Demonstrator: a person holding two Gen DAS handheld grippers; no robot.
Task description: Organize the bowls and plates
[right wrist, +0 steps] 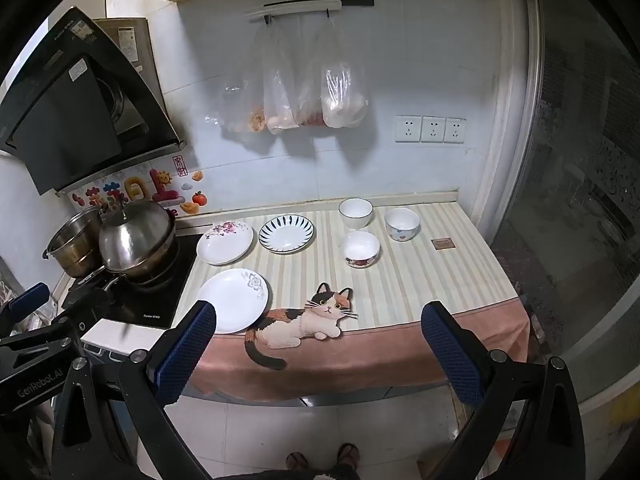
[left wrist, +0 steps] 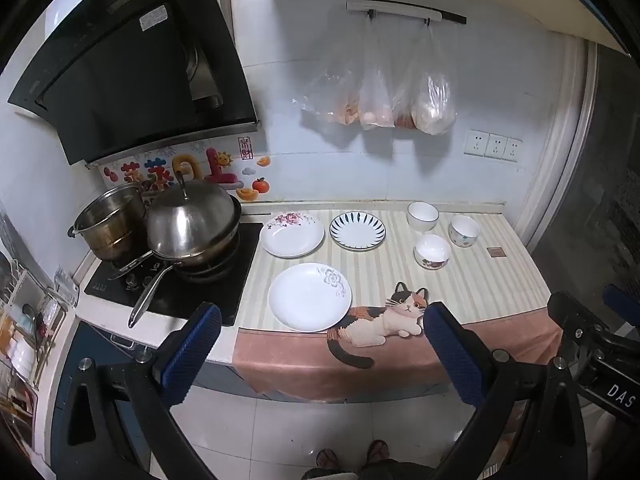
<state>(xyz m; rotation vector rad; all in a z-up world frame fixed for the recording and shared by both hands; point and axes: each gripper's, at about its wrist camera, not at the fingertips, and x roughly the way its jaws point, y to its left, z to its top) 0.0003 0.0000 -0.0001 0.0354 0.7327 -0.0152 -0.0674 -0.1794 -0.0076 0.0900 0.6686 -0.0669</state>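
Observation:
Three plates lie on the striped counter cloth: a white plate with a grey flower near the front edge, a pink-flowered plate behind it, and a blue-rayed plate to its right. Three bowls stand further right: a plain white bowl, a bowl with small motifs, and a red-patterned bowl. My left gripper and right gripper hang open in front of the counter, holding nothing.
A stove at the left carries a lidded wok with a long handle and a steel pot, under a black hood. Plastic bags hang on the wall. A small brown square lies at the right.

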